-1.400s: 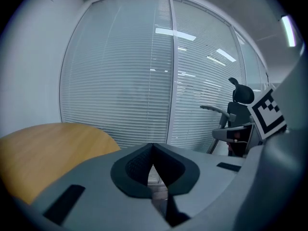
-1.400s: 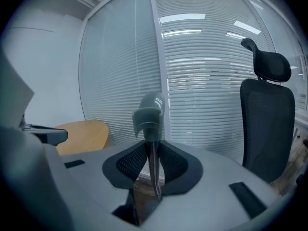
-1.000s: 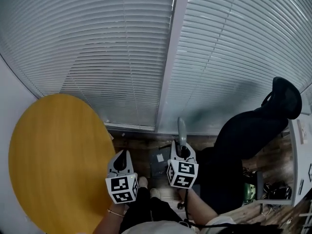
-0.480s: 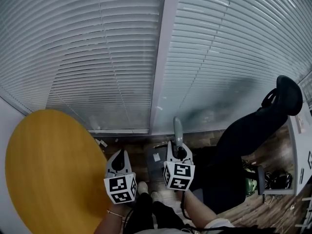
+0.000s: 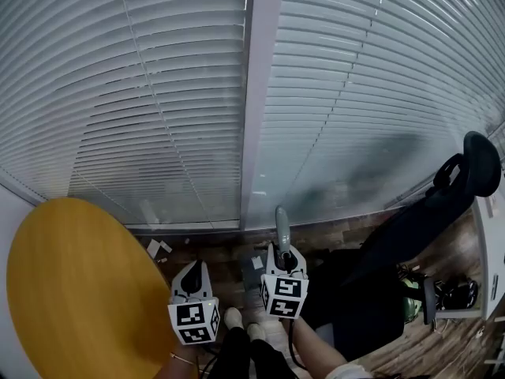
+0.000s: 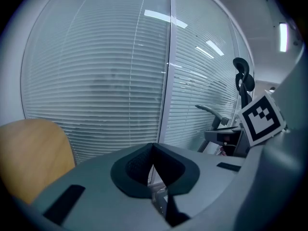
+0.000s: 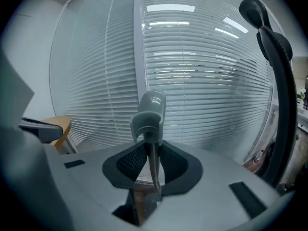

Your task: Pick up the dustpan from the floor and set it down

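Currently you are pinching the dustpan handle (image 7: 148, 110) in your right tool (image 7: 152, 148) before the blinds (image 7: 202, 81); your left tool (image 6: 153, 150) is hanging closed, empty.

Left hand-held gripper (image 5: 193, 268): jaws together, empty, tilted downward.
Right hand-held gripper (image 5: 282, 253): jaws clamped on dustpan handle (image 5: 281, 221), tilted downward.

Closed horizontal blinds (image 5: 158, 93) across the whole back wall, split by a pale vertical post (image 5: 256, 93). Round yellow bench (image 5: 71, 290) at lower left, close to the blinds. Dark wood-plank floor (image 5: 207, 251) below the blinds, small white scraps (image 5: 158, 248) lying just beside the bench edge. Black office chair (image 5: 410, 235) at right, headrest (image 5: 481, 160) uppermost. White desk edge (image 5: 483, 243) at far right, dark clutter (image 5: 454, 294) beneath it.
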`<action>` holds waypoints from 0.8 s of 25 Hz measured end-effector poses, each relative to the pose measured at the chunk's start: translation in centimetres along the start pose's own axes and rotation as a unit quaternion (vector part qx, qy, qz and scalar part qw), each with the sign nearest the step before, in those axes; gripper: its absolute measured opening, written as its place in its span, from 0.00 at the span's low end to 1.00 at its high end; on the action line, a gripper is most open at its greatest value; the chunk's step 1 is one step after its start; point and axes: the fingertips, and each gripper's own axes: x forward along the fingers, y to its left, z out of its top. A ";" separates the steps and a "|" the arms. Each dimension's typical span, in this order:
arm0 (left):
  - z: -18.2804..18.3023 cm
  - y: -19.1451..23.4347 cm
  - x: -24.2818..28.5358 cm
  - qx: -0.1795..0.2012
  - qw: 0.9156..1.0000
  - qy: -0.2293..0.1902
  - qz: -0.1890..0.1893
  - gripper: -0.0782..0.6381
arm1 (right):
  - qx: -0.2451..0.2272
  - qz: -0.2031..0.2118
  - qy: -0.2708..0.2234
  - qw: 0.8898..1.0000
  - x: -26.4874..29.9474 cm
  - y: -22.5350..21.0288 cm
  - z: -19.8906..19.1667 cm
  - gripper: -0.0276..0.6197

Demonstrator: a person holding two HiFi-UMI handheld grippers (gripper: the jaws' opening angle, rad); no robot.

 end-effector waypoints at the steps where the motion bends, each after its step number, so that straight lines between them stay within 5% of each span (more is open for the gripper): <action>1: 0.0 0.0 0.4 0.000 1.000 0.000 -0.001 0.13 | 0.000 -0.001 0.002 1.000 0.5 -0.1 -0.2 0.20; 20: -1.9 -0.4 6.4 -0.008 1.000 0.017 -0.017 0.13 | -0.008 -0.020 0.028 0.999 7.9 -1.7 -3.3 0.20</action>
